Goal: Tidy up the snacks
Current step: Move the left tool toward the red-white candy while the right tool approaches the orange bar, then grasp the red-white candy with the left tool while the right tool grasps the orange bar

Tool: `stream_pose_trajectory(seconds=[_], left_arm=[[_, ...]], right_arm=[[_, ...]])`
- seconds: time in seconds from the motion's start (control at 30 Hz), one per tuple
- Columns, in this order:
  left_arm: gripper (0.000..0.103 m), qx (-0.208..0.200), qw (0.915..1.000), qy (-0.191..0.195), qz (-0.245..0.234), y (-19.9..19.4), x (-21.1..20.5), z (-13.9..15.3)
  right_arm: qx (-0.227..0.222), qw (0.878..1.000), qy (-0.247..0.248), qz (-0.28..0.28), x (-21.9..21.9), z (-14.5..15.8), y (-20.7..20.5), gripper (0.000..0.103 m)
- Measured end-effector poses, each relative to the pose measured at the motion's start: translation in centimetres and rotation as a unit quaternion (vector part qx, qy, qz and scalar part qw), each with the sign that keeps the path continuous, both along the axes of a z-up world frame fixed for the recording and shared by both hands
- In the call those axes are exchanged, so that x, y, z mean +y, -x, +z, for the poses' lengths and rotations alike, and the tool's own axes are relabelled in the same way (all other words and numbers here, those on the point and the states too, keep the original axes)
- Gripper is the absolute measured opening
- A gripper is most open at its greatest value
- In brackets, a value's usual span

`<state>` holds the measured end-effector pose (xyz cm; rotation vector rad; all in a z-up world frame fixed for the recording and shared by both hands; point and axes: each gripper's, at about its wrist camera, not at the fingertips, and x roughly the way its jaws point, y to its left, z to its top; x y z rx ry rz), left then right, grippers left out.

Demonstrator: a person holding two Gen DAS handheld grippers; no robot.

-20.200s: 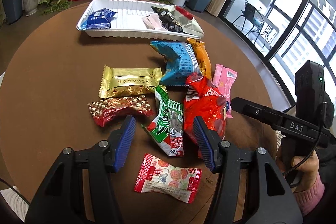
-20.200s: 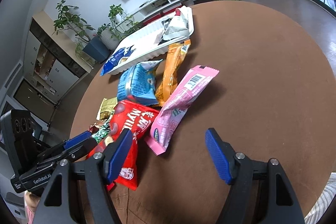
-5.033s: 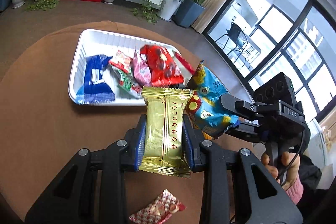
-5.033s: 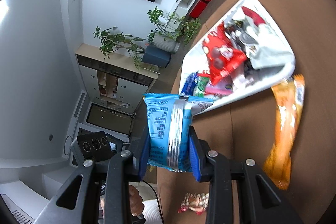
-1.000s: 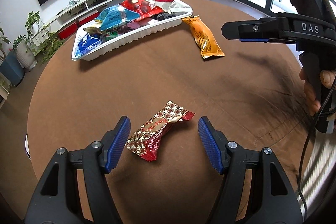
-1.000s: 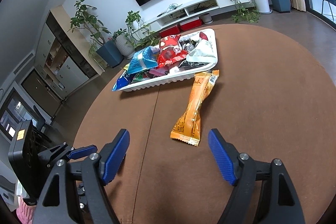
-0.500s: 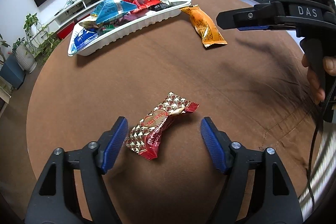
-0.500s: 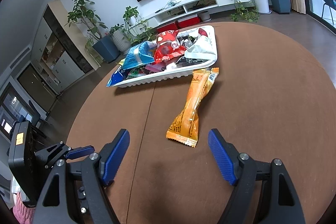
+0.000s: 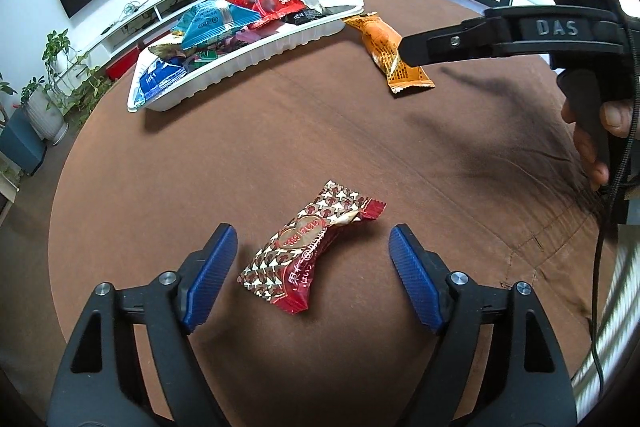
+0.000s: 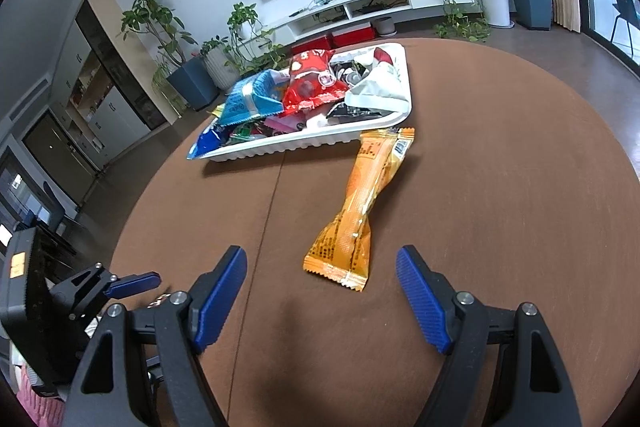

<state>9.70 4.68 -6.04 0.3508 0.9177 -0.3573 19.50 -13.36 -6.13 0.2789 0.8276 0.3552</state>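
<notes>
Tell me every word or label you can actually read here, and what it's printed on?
"DAS": raised letters on the black body of the right gripper.
Red patterned snack: printed characters and a heart label, too distorted to read.
Orange snack packet: small print and barcode, unreadable.
Packets in the white tray: print too small.

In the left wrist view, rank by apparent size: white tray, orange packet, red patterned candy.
1. white tray
2. red patterned candy, though it is nearest the camera
3. orange packet, partly hidden, so unsure against the candy
</notes>
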Motion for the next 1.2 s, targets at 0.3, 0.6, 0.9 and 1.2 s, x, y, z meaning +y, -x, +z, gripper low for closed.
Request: stream_pose_trajectory(seconds=[0.3,0.6,0.9,1.2], left_arm=[[0.079,0.005,0.9998,0.018,-0.006,-0.6,0.5,-0.2],[0.065,0.025,0.9980,0.055,-0.018,-1.3,1.1,-0.5],[0.041,0.022,0.9974,0.066,-0.019,-1.4,1.4,-0.4],[0.027,0.022,0.9970,0.075,-0.003,-1.4,2.0,-0.3]], right_arm=[[0.016,0.999,0.041,-0.006,1.1,-0.8,-2.6,0.080],[0.012,0.994,0.106,0.001,2.9,-1.3,-4.6,0.075],[0.000,0.989,0.149,0.010,3.0,-1.4,-4.8,0.038],[0.012,0.994,0.106,0.023,1.7,-1.3,-4.1,0.022]])
